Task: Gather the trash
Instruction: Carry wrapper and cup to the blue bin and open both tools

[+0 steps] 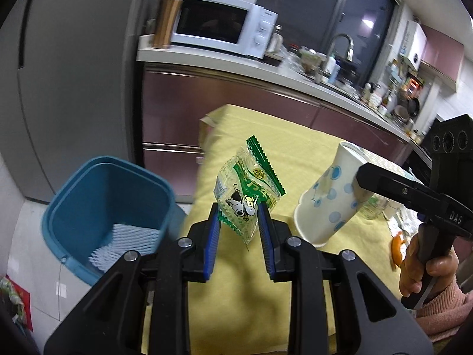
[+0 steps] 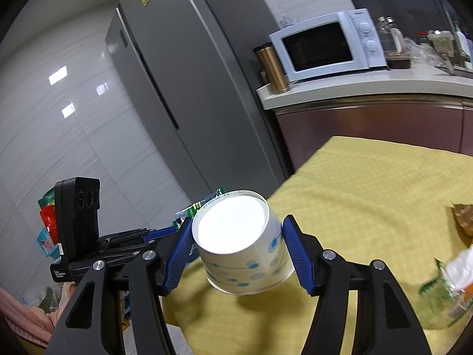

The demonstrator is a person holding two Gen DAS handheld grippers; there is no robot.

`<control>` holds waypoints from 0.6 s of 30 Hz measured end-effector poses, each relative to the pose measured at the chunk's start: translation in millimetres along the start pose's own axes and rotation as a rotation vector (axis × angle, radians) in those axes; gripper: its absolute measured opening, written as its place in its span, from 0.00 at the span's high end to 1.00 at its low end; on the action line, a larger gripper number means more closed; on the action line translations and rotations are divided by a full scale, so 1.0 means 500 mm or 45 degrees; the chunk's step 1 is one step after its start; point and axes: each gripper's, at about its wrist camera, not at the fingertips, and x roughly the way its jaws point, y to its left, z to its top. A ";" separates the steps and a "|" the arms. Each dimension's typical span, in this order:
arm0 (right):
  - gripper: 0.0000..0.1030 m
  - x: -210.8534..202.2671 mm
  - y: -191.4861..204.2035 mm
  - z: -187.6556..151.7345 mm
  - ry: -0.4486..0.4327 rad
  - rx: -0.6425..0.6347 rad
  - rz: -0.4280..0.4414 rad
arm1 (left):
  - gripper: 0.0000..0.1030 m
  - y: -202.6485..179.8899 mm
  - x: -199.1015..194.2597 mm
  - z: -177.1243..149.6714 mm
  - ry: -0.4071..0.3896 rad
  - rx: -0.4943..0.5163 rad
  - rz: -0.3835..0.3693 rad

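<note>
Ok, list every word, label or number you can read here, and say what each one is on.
"DAS": on the right gripper body.
"Data Acquisition System", roughly; small: on the left gripper body.
Print on the green wrapper, paper cup rim and fridge sticker: too small or blurred to read.

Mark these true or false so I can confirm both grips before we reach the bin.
1. The left gripper holds a green candy wrapper. True.
2. The right gripper is empty. False: its jaws clamp a paper cup.
3. The cup has blue dots. True.
4. The blue bin sits on the yellow cloth. False: it stands on the floor beside the table.
5. The bin is empty. False: white foam netting lies inside.
</note>
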 end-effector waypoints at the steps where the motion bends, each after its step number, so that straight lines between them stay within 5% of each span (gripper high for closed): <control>1: 0.42 0.007 0.005 0.004 0.003 -0.008 0.009 | 0.75 0.012 -0.007 0.001 -0.007 -0.011 0.013; 18: 0.42 0.142 0.090 0.059 0.084 -0.117 0.148 | 0.75 0.199 -0.064 -0.001 -0.049 -0.170 0.245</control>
